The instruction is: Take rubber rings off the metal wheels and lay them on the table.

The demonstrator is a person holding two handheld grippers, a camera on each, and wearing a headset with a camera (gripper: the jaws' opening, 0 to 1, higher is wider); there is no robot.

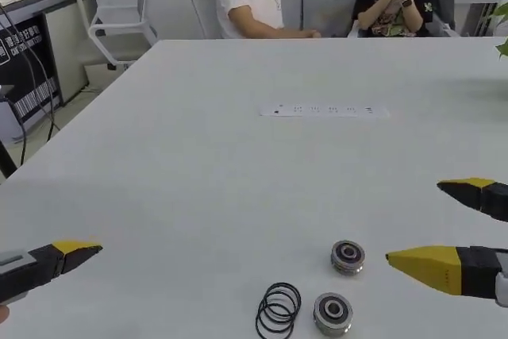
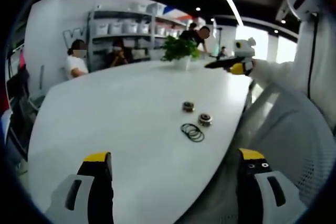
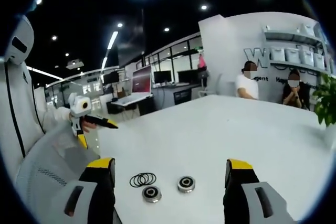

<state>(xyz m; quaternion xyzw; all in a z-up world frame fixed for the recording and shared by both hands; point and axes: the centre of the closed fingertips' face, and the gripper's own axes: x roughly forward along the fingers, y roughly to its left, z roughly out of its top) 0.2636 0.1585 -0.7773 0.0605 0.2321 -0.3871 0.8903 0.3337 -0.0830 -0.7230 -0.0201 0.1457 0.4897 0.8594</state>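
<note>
Two metal wheels lie flat near the table's front edge, and a small pile of black rubber rings rests just left of the nearer one. My right gripper hovers open to the right of the wheels, holding nothing. My left gripper is low at the far left, well away from them. In the left gripper view the left gripper is wide open, with the wheels and rings ahead. The right gripper view shows the right gripper open above the wheels and rings.
A white printed strip lies mid-table. Two people sit at the far edge of the white table. A potted plant stands at one end. White chairs stand around.
</note>
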